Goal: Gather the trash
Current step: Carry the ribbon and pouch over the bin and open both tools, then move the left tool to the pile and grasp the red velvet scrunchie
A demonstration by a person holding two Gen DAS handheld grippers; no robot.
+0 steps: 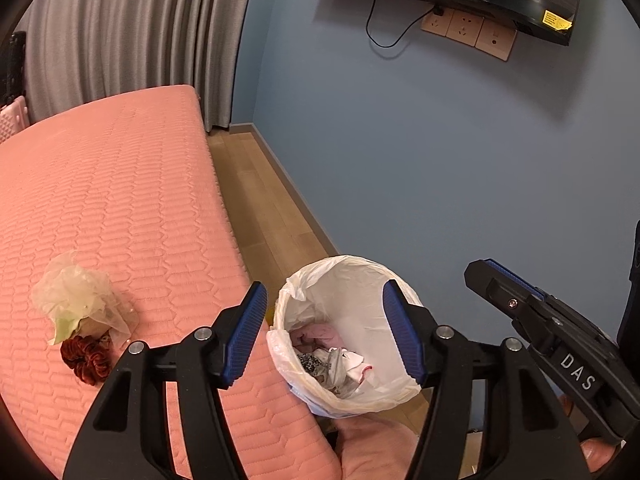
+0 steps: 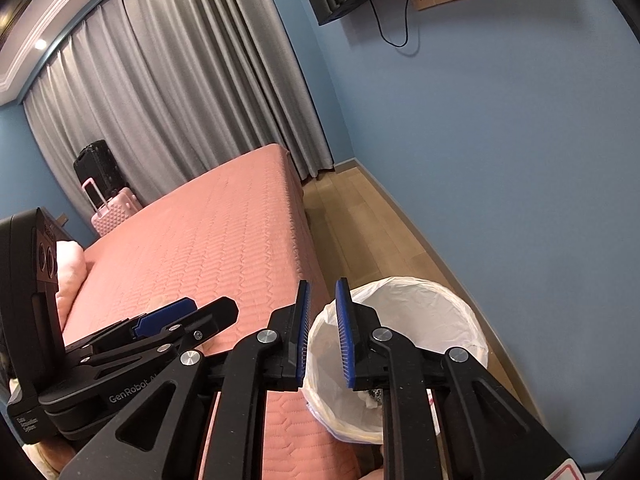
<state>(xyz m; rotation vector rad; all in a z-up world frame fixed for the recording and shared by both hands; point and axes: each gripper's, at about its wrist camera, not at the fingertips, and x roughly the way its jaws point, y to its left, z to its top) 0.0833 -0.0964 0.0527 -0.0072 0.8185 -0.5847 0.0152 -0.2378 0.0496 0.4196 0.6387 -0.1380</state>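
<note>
Left gripper: jaws spread, nothing between the pads, poised above the lined waste bin.
Right gripper: jaws a narrow gap apart, empty, over the bin's near rim.
Bin: on the wood floor beside the pink bed; crumpled paper and wrappers inside.
Remaining trash: crumpled plastic bag on the bed, touching a dark red scrunchie.
Step, as judged: drop-off done. Next: left gripper reaches to the bag and pinches a fold.
</note>
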